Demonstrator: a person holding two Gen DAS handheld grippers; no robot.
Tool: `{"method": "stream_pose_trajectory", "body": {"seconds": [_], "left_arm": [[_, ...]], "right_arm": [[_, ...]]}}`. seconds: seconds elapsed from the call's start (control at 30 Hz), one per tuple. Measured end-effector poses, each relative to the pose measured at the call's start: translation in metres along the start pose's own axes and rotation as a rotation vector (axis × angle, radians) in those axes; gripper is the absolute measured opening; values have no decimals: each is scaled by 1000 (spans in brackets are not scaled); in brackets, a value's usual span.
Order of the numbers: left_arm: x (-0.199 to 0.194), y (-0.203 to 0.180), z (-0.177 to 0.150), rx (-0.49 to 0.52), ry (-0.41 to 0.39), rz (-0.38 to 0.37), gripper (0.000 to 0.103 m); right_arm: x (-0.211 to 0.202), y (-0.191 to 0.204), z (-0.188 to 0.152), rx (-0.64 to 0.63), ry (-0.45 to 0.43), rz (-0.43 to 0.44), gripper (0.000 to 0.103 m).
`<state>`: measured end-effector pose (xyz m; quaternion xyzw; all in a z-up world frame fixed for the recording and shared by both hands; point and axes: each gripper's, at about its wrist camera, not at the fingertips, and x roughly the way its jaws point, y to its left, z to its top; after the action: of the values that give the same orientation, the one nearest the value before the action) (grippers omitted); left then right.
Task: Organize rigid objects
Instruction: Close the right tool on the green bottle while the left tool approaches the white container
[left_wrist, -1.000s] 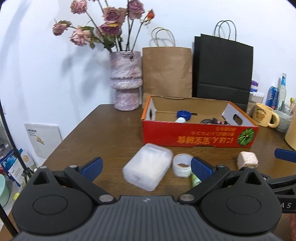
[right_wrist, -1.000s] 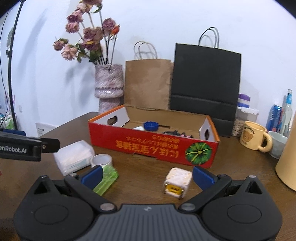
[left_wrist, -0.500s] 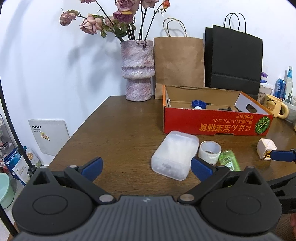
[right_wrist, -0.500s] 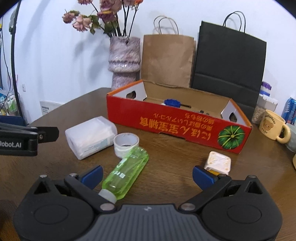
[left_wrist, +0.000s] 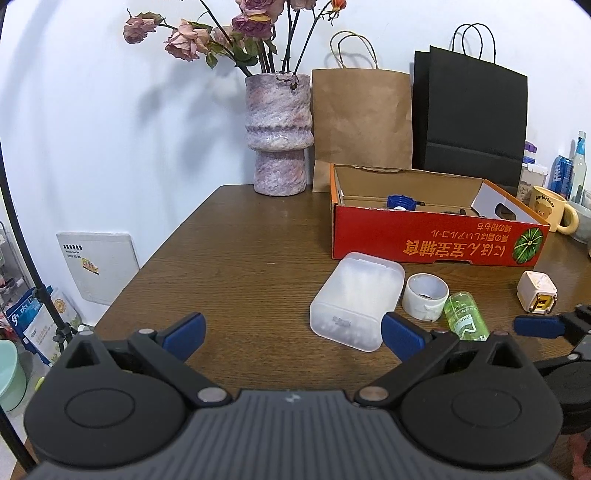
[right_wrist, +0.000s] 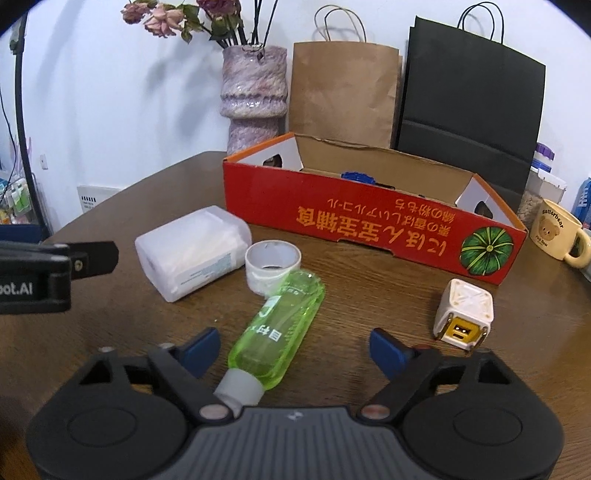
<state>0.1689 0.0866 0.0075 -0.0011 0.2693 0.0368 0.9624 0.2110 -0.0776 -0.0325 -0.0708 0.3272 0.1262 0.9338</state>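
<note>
A green plastic bottle (right_wrist: 280, 325) lies on the wooden table between the fingers of my right gripper (right_wrist: 294, 350). Its jaws are closing and the pads stand clear of the bottle. Beside the bottle sit a white tape roll (right_wrist: 258, 277), a translucent plastic box (right_wrist: 192, 254) and a white charger cube (right_wrist: 465, 306). Behind them stands the red cardboard box (right_wrist: 369, 221), open-topped, with a blue item inside. My left gripper (left_wrist: 293, 332) is open and holds nothing. The translucent box (left_wrist: 354, 295) lies just ahead of its right finger, with the tape roll (left_wrist: 421, 308) and the bottle (left_wrist: 465, 317) further right.
A stone vase (left_wrist: 279, 136) with dried roses, a brown paper bag (left_wrist: 362, 118) and a black bag (left_wrist: 469, 114) line the back wall. A bear mug (right_wrist: 557, 232) stands at the right. The table's left edge (left_wrist: 155, 254) drops to floor clutter.
Both grippers have come lower and closer to the table. The right gripper shifted left from the charger cube to the green bottle, and its jaws have narrowed around it.
</note>
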Motion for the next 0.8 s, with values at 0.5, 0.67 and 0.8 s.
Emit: {"method": "stream_pose_trajectory", "body": {"seconds": [0.5,0.67,0.8], "left_arm": [[5,-1,-2,-5,18,10,103],[8,0,-3,-12,29,15,103],[12,0,-4,-15,38,18,103]], "right_arm": [[2,-2,-2,34,10,55,36],[-2,-7,-2,43,1,55,34],[-4,-13,-2,52,-9,61,34]]}}
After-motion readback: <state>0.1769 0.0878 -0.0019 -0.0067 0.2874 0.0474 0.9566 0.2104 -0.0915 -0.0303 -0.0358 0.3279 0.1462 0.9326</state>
